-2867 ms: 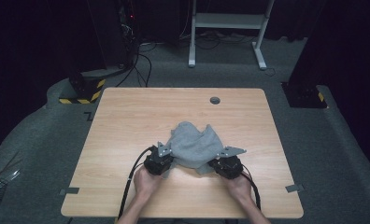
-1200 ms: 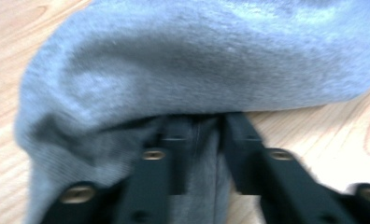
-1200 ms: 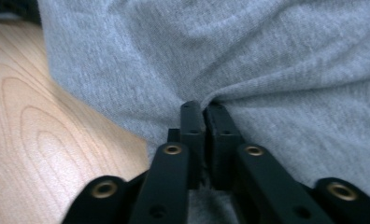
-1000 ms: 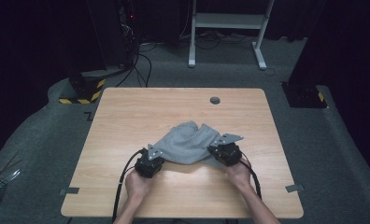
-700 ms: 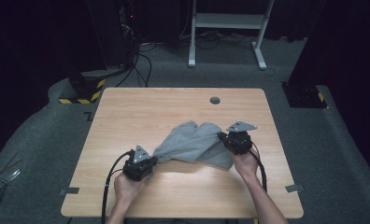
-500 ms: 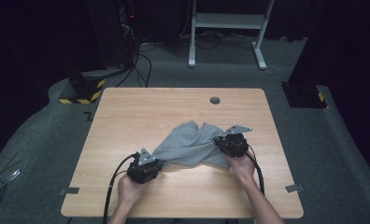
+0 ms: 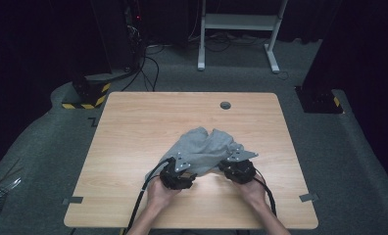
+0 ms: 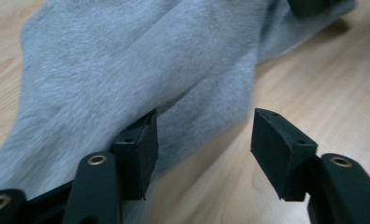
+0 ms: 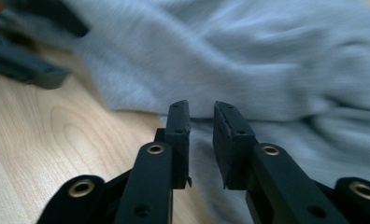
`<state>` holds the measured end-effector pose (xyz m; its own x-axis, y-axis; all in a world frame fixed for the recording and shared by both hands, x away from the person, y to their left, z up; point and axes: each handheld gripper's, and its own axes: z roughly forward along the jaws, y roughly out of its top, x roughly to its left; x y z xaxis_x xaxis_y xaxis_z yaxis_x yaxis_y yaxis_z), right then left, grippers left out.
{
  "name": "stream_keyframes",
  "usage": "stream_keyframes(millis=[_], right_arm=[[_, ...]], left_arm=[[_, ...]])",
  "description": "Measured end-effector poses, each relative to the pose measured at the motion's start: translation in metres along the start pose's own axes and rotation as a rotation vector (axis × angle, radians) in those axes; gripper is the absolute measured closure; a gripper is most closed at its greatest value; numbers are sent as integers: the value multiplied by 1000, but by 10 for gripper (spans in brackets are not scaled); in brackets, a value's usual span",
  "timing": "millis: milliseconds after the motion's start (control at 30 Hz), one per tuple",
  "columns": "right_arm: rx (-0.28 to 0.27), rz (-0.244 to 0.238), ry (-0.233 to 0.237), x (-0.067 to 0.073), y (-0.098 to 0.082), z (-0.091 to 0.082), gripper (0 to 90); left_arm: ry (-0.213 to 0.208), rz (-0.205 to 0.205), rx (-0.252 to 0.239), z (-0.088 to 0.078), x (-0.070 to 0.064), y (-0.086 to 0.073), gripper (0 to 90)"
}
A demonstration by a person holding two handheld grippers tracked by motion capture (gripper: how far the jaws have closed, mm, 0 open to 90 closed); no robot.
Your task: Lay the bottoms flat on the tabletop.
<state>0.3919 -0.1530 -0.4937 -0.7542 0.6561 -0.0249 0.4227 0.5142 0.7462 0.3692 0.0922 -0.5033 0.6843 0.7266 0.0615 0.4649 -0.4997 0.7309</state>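
A grey cloth [image 7: 202,147] lies bunched on the wooden surface [image 7: 133,127]. Left gripper [image 8: 204,135] jaws, just opening, stand spread; right gripper [image 9: 202,123] jaws narrowly apart, pinching nothing.

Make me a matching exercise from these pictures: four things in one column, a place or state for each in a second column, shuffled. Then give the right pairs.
Things
1. grey cloth
2. left gripper
3. right gripper
4. round dark grommet

Places or states
A. jaws a narrow gap apart, nothing pinched between the pads
B. set in the wooden table near its far edge
C. lies crumpled at the middle of the table, between the two grippers
D. jaws wide apart, one pad against the cloth's edge, bare wood in the gap

Pairs: 1-C, 2-D, 3-A, 4-B
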Motion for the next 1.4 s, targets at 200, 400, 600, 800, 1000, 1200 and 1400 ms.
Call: stream_keyframes(millis=[200,400,600,800,1000,1200,1400], right_arm=[[54,-16,23,8,3,26,622],[80,-28,19,7,-1,30,832],[53,-80,40,13,-8,5,857],[28,-138,64,10,-28,-30,855],[14,-86,69,-2,-37,-39,741],[-25,-89,75,9,-21,-33,647],[39,-44,83,16,-9,5,664]], left_arm=[[75,7,53,19,0,6,437],[94,29,88,21,4,16,772],[93,-61,-50,-16,25,31,871],[188,-138,-93,-42,57,44,871],[188,-154,43,-3,59,31,680],[155,-137,13,-18,41,21,492],[67,-119,29,-24,18,2,457]])
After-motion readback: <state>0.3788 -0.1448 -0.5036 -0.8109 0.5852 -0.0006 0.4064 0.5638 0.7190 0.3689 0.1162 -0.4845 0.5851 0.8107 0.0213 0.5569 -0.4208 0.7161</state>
